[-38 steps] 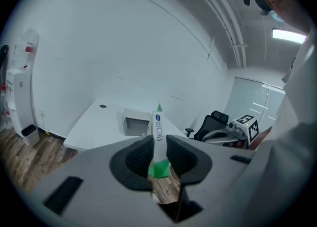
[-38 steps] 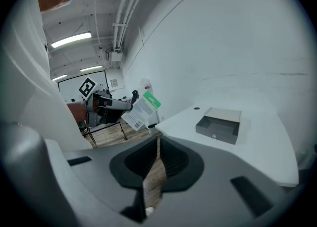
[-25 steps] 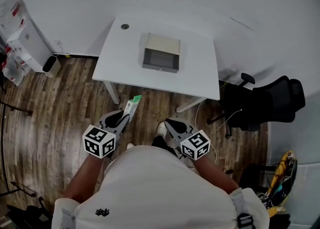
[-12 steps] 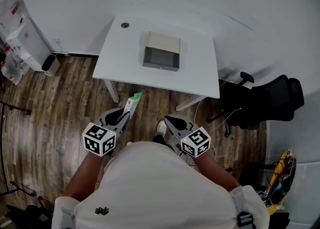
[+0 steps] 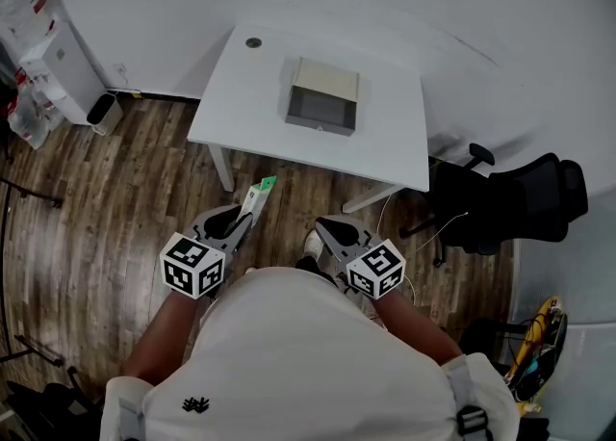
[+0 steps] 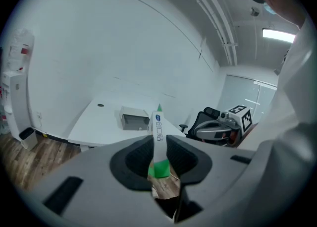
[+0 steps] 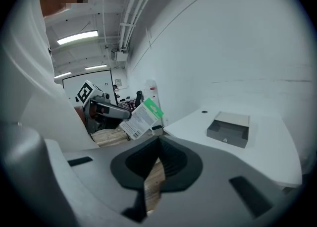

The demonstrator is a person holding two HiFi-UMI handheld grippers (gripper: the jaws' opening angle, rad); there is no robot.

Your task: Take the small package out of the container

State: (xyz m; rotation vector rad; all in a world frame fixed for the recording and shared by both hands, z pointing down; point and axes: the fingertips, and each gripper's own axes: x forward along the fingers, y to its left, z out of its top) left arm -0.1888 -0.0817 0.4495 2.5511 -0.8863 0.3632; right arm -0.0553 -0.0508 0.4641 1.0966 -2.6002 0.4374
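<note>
Presently, item one: left claw (image 6: 158, 142), held low in front of the person and well short of the counter (image 5: 241, 102), its jaws pinching the small package (image 6: 158, 126) by the lower part, so that the white body and green tip stand up beyond the pads. Item two: small package, a slim white carton with a green end, clear of the container and hanging over the wooden floor (image 5: 125, 189), nothing supporting it but the grip. Item three: container (image 5: 322, 109), a shallow grey open-topped box with a pale flap behind it, resting near the middle of the white counter; no contents show inside from here. Item four: right claw (image 7: 157, 144), level with the left and just beside it, jaws pressed together with nothing between them, only floor showing past the tips. Item five: black office chair (image 5: 520, 203), off the counter's right end, not involved. Status, as judged: the removal looks done, the package being out and well apart from the container; what may remain is setting it down somewhere, and no place for that is indicated.
</note>
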